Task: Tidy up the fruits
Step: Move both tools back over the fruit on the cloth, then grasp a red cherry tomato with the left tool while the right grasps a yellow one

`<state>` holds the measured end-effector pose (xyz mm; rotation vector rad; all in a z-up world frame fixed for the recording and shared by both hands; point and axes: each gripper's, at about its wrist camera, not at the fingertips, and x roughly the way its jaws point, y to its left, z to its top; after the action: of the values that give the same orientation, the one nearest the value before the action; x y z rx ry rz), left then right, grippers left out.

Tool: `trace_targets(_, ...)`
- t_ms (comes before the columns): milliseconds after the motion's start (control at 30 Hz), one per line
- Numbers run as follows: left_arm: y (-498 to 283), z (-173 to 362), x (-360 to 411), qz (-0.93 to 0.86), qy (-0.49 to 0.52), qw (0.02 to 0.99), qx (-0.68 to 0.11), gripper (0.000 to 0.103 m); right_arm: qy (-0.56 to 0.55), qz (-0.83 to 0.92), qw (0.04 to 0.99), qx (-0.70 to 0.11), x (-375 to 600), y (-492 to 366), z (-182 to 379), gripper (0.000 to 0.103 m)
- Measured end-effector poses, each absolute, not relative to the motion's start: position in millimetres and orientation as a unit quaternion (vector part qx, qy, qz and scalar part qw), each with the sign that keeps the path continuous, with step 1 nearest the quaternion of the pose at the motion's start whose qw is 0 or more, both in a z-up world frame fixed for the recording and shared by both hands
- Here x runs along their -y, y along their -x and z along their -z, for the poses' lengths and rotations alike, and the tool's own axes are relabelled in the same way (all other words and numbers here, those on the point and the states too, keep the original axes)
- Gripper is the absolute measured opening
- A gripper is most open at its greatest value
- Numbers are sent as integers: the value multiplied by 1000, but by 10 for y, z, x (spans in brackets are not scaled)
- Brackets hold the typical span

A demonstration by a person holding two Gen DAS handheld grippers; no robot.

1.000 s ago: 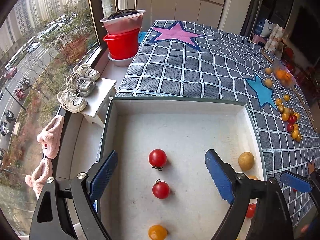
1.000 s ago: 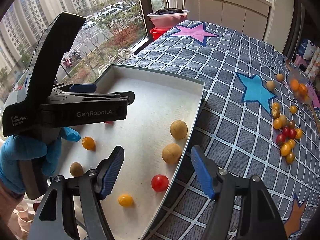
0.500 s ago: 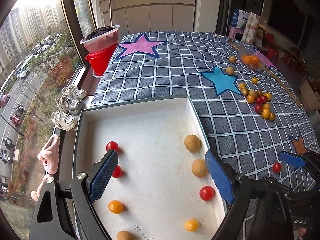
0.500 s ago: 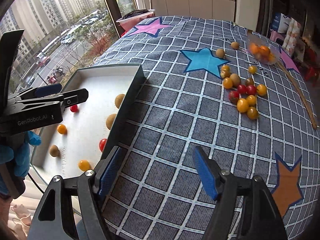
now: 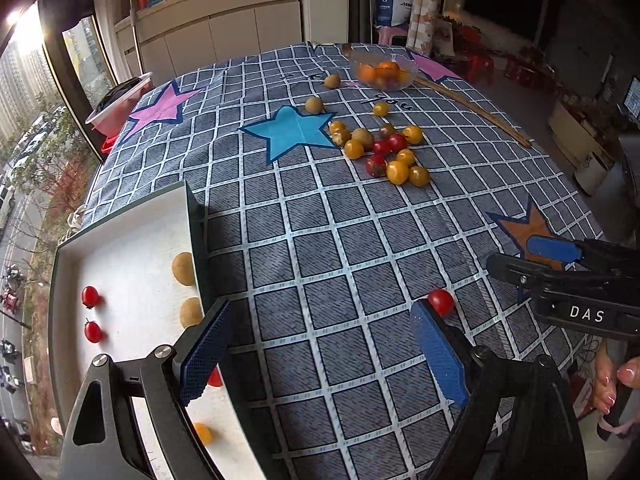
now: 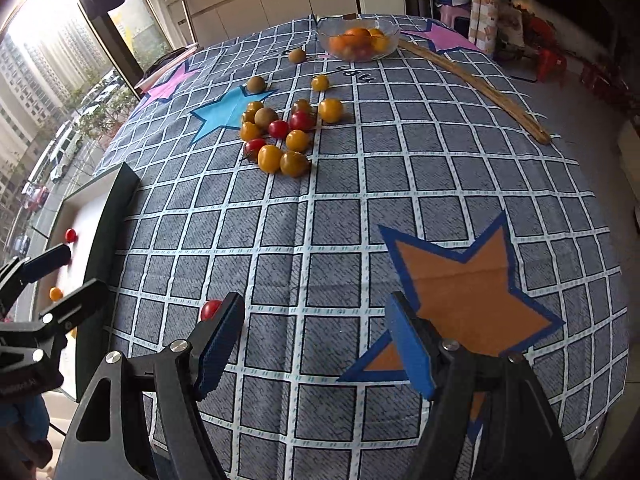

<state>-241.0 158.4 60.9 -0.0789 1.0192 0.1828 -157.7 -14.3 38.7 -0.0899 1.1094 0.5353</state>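
I have both claws wide and empty: left gripper, right gripper. A lone round red cherry tomato sits on the grey checked tablecloth, touching the left claw's lower-right pad in frame; it may roll if nudged. The mixed fruit cluster lies upper centre, and the white shallow tray is at left, so its wall could snag a carry.

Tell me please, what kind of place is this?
Probably a room in a high-rise flat: a table under a checked cloth with stars, white cupboards along the wall, and a big window looking down on a street and tower blocks.
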Motion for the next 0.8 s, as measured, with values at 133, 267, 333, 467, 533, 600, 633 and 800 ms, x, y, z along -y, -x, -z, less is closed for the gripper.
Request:
trace_targets(133, 2349, -478, -1380, -82, 36, 867, -489, 90, 33, -251, 817, -517, 154, 1445, -357, 76)
trace_targets(267, 2269, -367, -1236, -78, 37, 868, -489, 90, 35, -261, 820, -508, 50, 1307, -355, 76)
trace_targets(333, 2228, -333, -1173, -77, 35, 868, -489, 90, 43, -268, 821, -503, -26, 1241, -354, 75)
trace_targets(467, 2157, -281, -1083, -75, 32, 869, -489, 89, 61, -279, 821, -495, -196, 1114, -315, 69)
trace_targets(533, 2124, -258, -1050, -76, 30, 868, -489, 89, 65, -284, 817, -497, -268, 1049, -272, 65)
trace_targets(600, 2100, -236, -1027, -75, 32, 868, -491, 79, 70, -291, 814, -498, -343, 995, -231, 61)
trace_targets(633, 2086, -214, -1015, -74, 32, 865, -495, 76, 76, -293, 813, -497, -381, 978, -210, 61)
trace_targets(800, 2068, -102, -980, -67, 38, 860, -504, 75, 110, -296, 818, -481, -544, 926, -162, 56)
